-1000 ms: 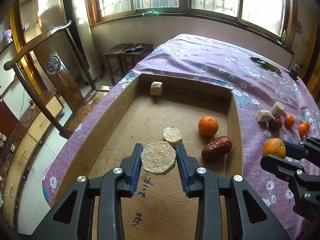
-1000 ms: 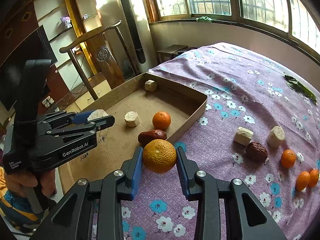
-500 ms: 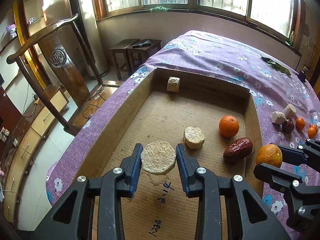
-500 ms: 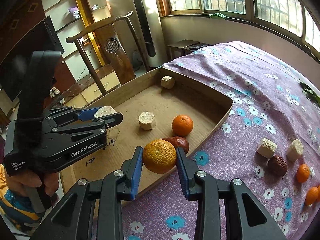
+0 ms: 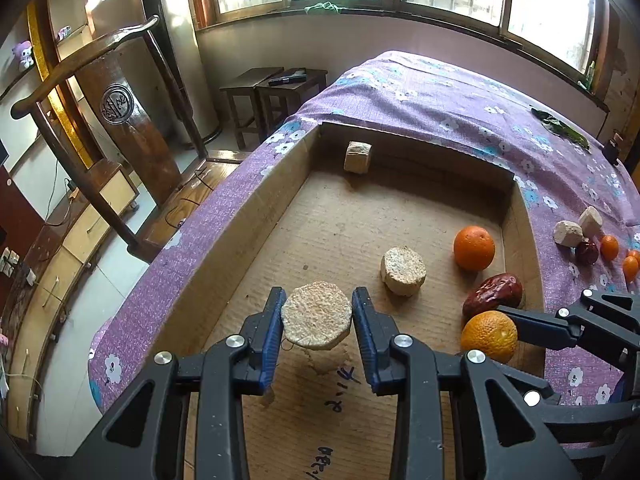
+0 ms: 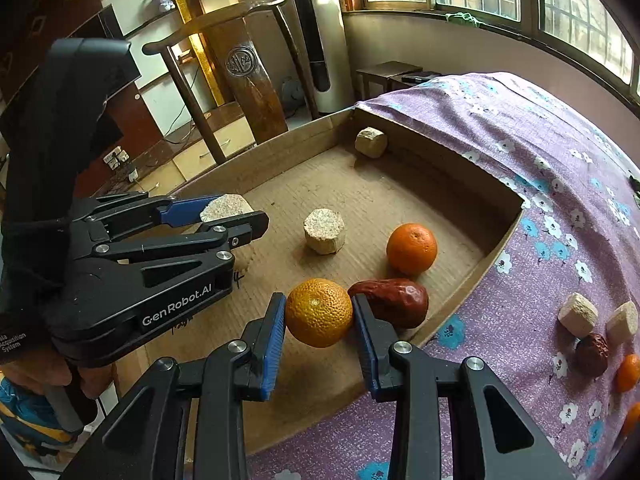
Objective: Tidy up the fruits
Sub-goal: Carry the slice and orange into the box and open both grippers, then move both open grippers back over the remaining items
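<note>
On the side of my left gripper (image 6: pixel 236 220) I can read "GenRobot.AI" in white, and lower on its body a small label that looks like "Data Acquisition System", its first word cut by the frame edge. The floor of the cardboard box (image 5: pixel 248 216) carries black handwriting just past my left fingers; it may be digits, but I cannot read it, and a second scrawl nearer the bottom edge is half covered by the gripper frame.

My left gripper (image 5: pixel 317 320) is clamped on a round beige slice (image 5: pixel 316 315), held above the box floor with its shadow below. My right gripper (image 6: pixel 319 314) is clamped on a dimpled orange (image 6: pixel 319 312), over the near corner of the box, just beside a red date (image 6: pixel 394 302) lying on the cardboard.

Inside the box lie a smoother orange (image 6: pixel 412 249), a thick beige round (image 6: pixel 324 231) and a beige block (image 6: pixel 371 142) against the far wall.

On the purple flowered cloth (image 6: pixel 560 152) outside the box sit two beige chunks (image 6: pixel 578 315), a dark date (image 6: pixel 592 354) and small oranges (image 6: pixel 628 372), some cut off by the frame edge. Of the hand holding the left gripper only a blurred bit shows beneath it.
</note>
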Demonstrator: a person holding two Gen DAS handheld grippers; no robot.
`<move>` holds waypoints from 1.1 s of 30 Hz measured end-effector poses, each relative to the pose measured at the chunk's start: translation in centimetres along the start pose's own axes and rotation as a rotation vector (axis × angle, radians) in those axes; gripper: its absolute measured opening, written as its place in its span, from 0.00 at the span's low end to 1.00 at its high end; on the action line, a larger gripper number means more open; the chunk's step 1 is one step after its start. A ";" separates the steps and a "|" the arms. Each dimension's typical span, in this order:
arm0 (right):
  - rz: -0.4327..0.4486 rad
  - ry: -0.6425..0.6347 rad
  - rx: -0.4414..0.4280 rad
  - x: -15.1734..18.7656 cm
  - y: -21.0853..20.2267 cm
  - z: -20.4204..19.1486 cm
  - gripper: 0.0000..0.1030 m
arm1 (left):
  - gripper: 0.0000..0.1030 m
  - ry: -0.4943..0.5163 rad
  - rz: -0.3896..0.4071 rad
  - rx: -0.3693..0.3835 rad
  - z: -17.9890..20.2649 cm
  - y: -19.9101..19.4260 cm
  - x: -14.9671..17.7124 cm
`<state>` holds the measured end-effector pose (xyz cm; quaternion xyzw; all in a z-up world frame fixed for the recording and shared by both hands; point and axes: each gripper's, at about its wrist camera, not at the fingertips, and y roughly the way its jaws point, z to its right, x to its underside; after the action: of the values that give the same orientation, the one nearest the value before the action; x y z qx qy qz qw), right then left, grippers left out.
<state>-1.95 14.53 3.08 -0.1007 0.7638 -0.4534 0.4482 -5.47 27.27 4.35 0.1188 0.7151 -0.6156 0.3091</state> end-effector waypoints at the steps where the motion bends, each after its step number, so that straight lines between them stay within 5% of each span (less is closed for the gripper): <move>1: -0.004 -0.006 0.002 0.0 0.3 -0.1 0.36 | 0.32 0.001 -0.004 -0.003 0.0 0.1 0.1; 8: -0.006 -0.022 0.019 -0.1 1.6 -0.5 0.36 | 0.33 -0.003 -0.019 -0.021 0.1 0.4 0.0; 13: -0.003 -0.026 0.007 0.2 0.9 -0.9 0.38 | 0.65 -0.009 0.003 -0.022 0.1 -0.2 0.1; 15: 0.015 -0.018 0.003 0.3 0.0 -0.7 0.43 | 0.68 -0.014 0.017 -0.031 0.1 -0.6 0.1; 25: 0.127 0.065 0.053 2.5 -6.6 2.2 0.56 | 0.73 -0.033 0.077 0.056 2.1 -3.5 0.3; 33: 0.168 0.172 0.128 5.6 -10.7 6.2 0.57 | 0.74 0.044 0.109 0.151 7.3 -5.5 0.5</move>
<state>-3.05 1.61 6.97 0.0317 0.7747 -0.4690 0.4229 -6.69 19.06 8.11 0.1940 0.6660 -0.6472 0.3163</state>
